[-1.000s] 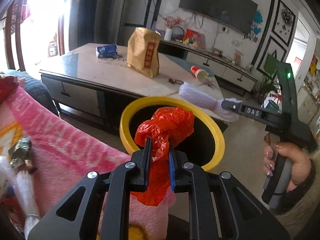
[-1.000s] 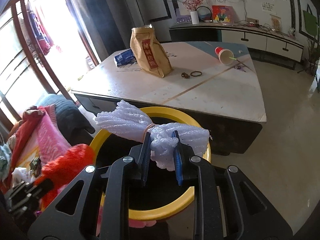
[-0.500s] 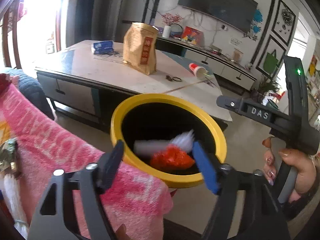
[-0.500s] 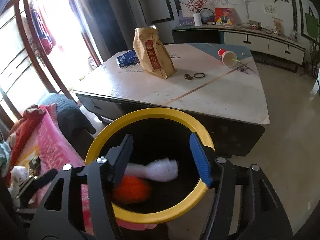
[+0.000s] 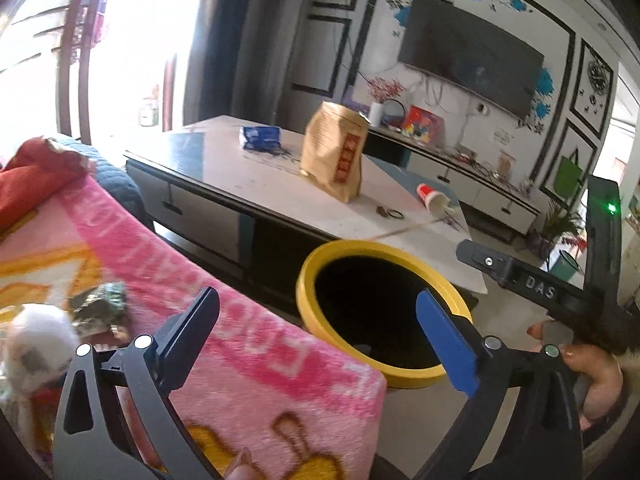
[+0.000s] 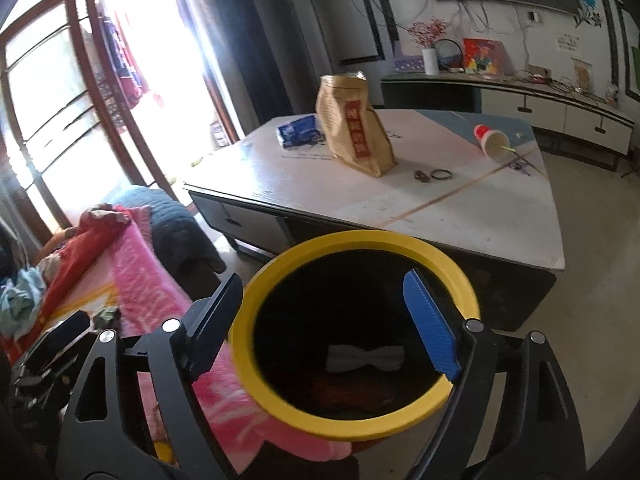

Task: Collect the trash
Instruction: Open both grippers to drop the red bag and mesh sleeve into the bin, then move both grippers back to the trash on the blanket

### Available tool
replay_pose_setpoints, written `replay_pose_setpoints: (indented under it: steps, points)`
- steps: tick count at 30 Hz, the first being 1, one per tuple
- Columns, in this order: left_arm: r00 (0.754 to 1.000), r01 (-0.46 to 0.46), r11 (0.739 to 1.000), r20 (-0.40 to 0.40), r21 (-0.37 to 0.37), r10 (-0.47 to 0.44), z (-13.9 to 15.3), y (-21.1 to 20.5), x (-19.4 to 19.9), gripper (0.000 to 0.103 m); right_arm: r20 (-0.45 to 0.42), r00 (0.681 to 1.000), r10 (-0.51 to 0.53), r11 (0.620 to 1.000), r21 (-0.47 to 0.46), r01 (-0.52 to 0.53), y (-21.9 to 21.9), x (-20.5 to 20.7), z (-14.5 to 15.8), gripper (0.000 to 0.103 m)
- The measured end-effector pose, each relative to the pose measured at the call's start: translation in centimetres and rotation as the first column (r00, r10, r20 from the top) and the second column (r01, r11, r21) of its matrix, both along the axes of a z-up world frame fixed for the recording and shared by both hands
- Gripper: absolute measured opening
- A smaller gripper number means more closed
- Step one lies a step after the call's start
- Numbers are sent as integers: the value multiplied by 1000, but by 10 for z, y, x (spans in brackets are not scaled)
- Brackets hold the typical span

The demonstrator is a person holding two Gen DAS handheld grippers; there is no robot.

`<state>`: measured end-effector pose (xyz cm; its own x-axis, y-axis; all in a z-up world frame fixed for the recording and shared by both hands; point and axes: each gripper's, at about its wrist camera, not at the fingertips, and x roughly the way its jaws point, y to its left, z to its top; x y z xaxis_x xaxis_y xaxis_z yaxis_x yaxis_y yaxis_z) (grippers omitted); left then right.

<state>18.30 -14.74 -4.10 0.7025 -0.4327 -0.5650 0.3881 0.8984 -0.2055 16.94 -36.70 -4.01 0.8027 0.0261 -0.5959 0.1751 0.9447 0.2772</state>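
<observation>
Right wrist view: right gripper [image 6: 324, 316] is seen with jaws spreading and nothing between the pads; a second ago a white foam wrap was clamped there.
White foam wrap [image 6: 364, 358]: now lying at the bottom of the yellow-rimmed bin [image 6: 256, 288], pinched in the middle like a bow.
Red plastic bag [image 6: 348, 390]: dimly made out under the foam wrap in the bin; a second ago it was pinched in the left gripper.
Left gripper [image 5: 316, 330]: jaws opening to near their widest, nothing held; it is held over the pink blanket's [image 5: 256, 364] edge, just beside the bin rim.
Change: both pieces were released and dropped into the bin within the last second; both grippers were emptied together.
Task meaning: two trash items are judged collected; both tools are free for the next pickup.
Still out: brown paper bag [image 6: 354, 128], tipped red cup [image 6: 492, 142] and blue packet [image 6: 298, 131] are left on the coffee table [image 6: 460, 216]; crumpled wrapper [image 5: 102, 308] and white wad [image 5: 38, 344] are left on the blanket.
Only in right view: bin floor and the dropped pieces are shown; drop is confirmed here.
Only in left view: bin interior is read as black, contents not clearly seen; blanket litter and the person's hand [image 5: 596, 376] on the right tool's handle are shown better.
</observation>
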Motion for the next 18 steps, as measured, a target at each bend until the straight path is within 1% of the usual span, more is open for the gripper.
replay_pose_setpoints:
  steps: [9,18]
  points:
    - [995,-85,996,56,-23,86,22,37,-13,96,44,997,58,998,-12,-58,31,-7,16,77]
    - [984,-156,987,82,-48,160,33,69,-23,96,59,991,124,992,-9,-123,57,-14,22,78]
